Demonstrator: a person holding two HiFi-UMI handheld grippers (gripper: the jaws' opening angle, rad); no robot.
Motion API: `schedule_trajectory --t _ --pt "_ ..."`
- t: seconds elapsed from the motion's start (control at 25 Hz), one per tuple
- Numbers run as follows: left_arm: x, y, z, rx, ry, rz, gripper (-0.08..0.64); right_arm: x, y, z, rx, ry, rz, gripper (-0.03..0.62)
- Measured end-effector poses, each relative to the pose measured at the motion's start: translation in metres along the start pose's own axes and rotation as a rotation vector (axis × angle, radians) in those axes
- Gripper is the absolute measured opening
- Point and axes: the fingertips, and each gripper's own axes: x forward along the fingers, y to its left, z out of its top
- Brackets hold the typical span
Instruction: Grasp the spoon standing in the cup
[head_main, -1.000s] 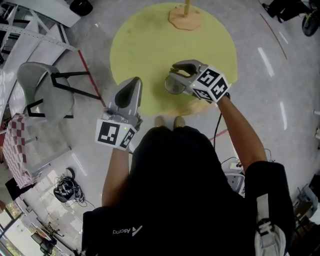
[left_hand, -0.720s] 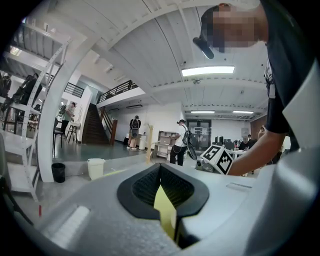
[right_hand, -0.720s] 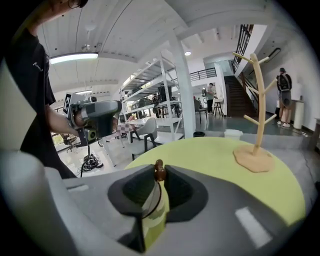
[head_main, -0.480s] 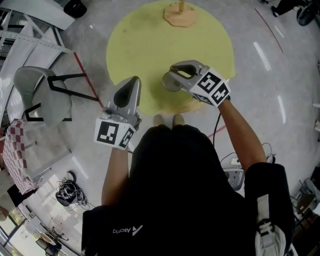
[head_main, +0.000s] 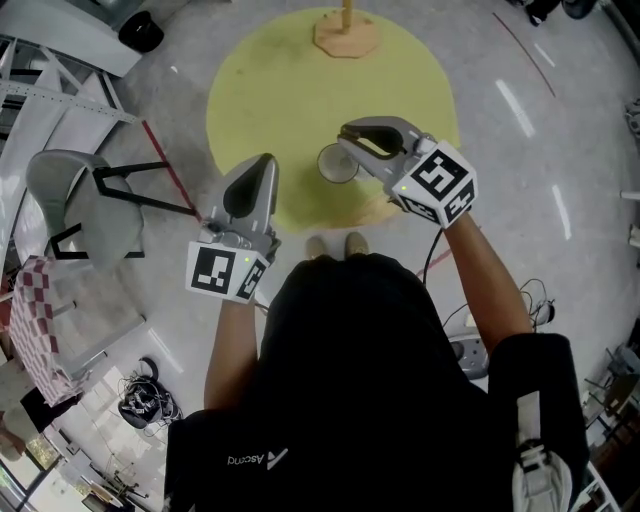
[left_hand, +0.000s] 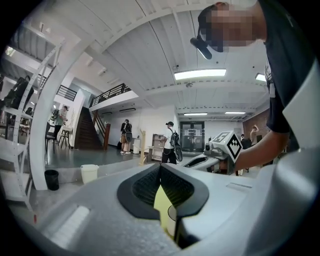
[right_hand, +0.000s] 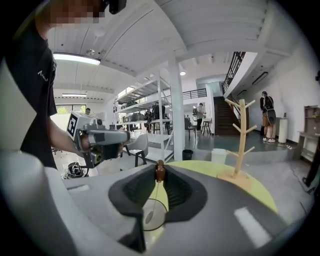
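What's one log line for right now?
step: grasp | right gripper: shut on brown-tipped thin spoon standing in clear glass cup | left gripper: shut, empty | surface: round yellow table

Clear glossy cup, thin metal spoon with a brown wooden-looking tip, matt yellow table, pale bare-wood rack.
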Motion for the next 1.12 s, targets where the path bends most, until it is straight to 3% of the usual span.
schedule_trajectory --t 0.52,1.12 --pt "-0.007 -0.017 0.058 0.05 -0.096 -0.051 0.011 -0.074 0.021 0.111 -0.023 -0.237 -0.125 0.051" --pt "-0.018 -0.026 0.088 0.086 -0.137 -0.082 0.011 -0.107 0.041 0.131 -0.006 -0.329 -0.202 0.051"
